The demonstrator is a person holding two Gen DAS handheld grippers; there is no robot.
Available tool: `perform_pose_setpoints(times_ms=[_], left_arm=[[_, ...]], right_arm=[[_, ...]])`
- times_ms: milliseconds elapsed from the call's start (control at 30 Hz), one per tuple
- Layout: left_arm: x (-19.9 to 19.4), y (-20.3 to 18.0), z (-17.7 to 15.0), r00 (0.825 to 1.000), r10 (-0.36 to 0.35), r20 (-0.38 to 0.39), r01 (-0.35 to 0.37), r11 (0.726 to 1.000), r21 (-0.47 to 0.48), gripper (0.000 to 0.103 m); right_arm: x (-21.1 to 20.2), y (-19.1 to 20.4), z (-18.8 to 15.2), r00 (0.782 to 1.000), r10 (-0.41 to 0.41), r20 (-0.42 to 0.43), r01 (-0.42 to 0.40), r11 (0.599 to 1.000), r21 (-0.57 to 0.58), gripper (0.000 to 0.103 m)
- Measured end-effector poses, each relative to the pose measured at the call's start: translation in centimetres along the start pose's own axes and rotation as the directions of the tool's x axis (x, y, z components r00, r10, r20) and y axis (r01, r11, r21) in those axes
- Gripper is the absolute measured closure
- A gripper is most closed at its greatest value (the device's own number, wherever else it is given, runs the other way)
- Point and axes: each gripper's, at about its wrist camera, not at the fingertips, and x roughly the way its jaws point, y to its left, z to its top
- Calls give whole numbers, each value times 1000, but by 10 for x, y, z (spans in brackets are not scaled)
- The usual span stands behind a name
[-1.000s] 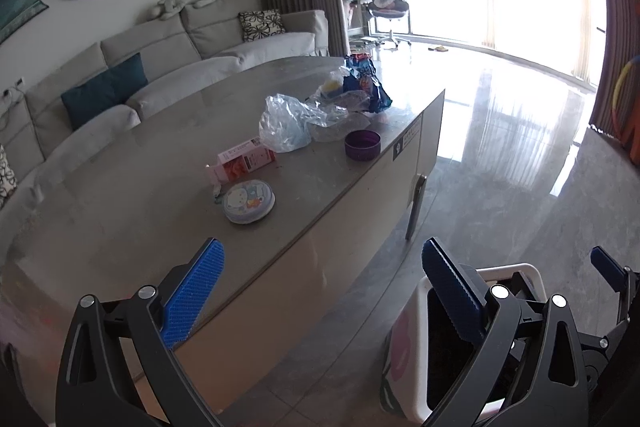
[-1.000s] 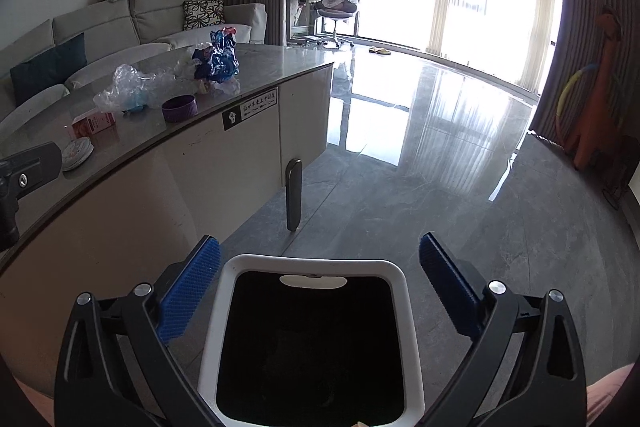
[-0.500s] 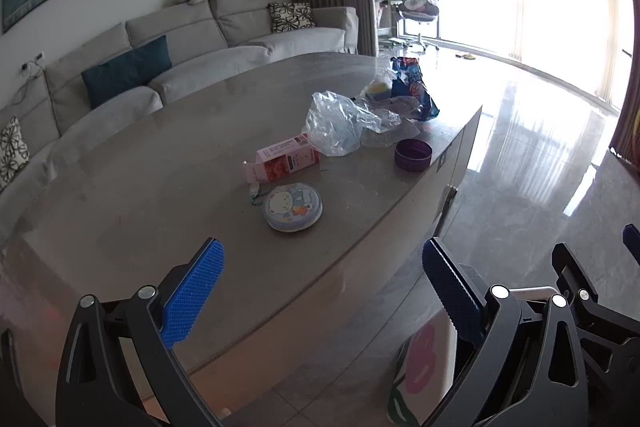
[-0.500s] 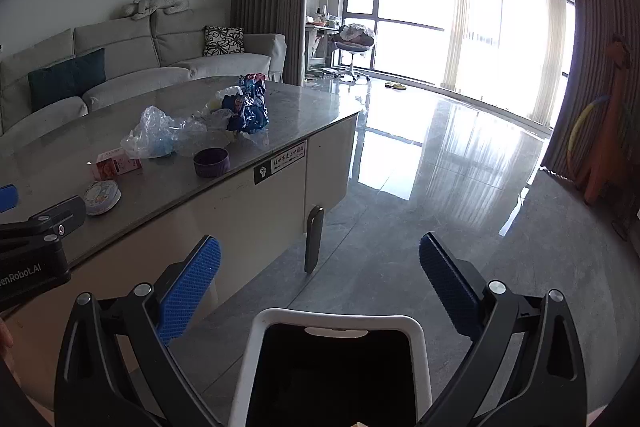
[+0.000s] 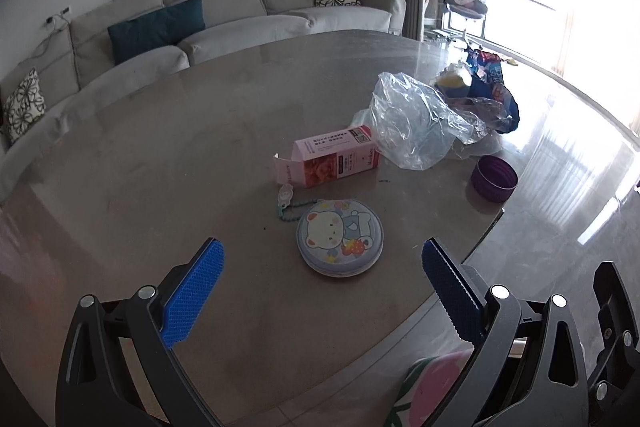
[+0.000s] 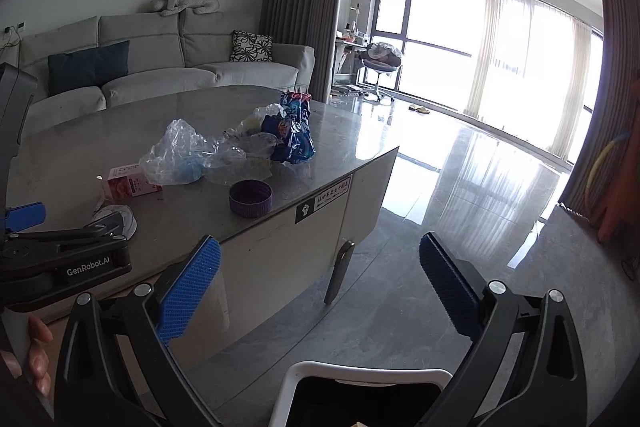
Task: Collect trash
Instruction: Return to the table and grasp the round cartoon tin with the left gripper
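Note:
On the grey table (image 5: pixel 168 163) lie a pink carton (image 5: pixel 334 157), a crumpled clear plastic bag (image 5: pixel 416 119), a blue snack wrapper (image 5: pixel 494 85), a purple cap (image 5: pixel 493 178) and a round bear-print tin (image 5: pixel 340 237). My left gripper (image 5: pixel 320 291) hovers open above the table, just short of the tin. My right gripper (image 6: pixel 318 287) is open over the floor, above a white-rimmed bin (image 6: pixel 364 377) with a black liner. The same trash shows in the right wrist view: carton (image 6: pixel 130 185), bag (image 6: pixel 178 157), wrapper (image 6: pixel 290 133), cap (image 6: pixel 251 198).
A grey sofa (image 5: pixel 224 15) stands behind the table. Polished floor (image 6: pixel 460 227) stretches right toward bright windows. The table's cabinet front (image 6: pixel 320 227) faces the bin. A hand (image 6: pixel 38 359) holds the left gripper's body (image 6: pixel 60 263) at the left edge.
Both grippers have risen and moved toward the table. The left one now looks down on the tin and carton; the bin has slid to the bottom of the right view.

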Motion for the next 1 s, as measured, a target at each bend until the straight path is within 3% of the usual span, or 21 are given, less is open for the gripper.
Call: perform_pose_setpoints(times_ms=[300, 600, 667, 700, 833, 1000], left_arm=[[45, 3, 5, 995, 6, -99, -7, 1000, -15, 4], [57, 2, 10, 996, -25, -88, 23, 999, -23, 5], [53, -3, 9, 997, -43, -70, 43, 999, -6, 19], [51, -6, 10, 996, -59, -60, 59, 998, 10, 43], [46, -11, 13, 994, -81, -75, 84, 995, 44, 46], [27, 2, 22, 996, -83, -21, 84, 994, 65, 46]], right_arm=[[44, 12, 6, 999, 24, -24, -24, 1000, -7, 4], [61, 10, 10, 999, 32, -26, -32, 999, 17, 4], [61, 9, 10, 999, 31, -20, -31, 999, 22, 4], [62, 9, 10, 999, 36, -23, -35, 999, 22, 4], [65, 12, 11, 999, 45, -26, -45, 999, 11, 4], [78, 20, 15, 998, 62, -19, -62, 998, -2, 4]])
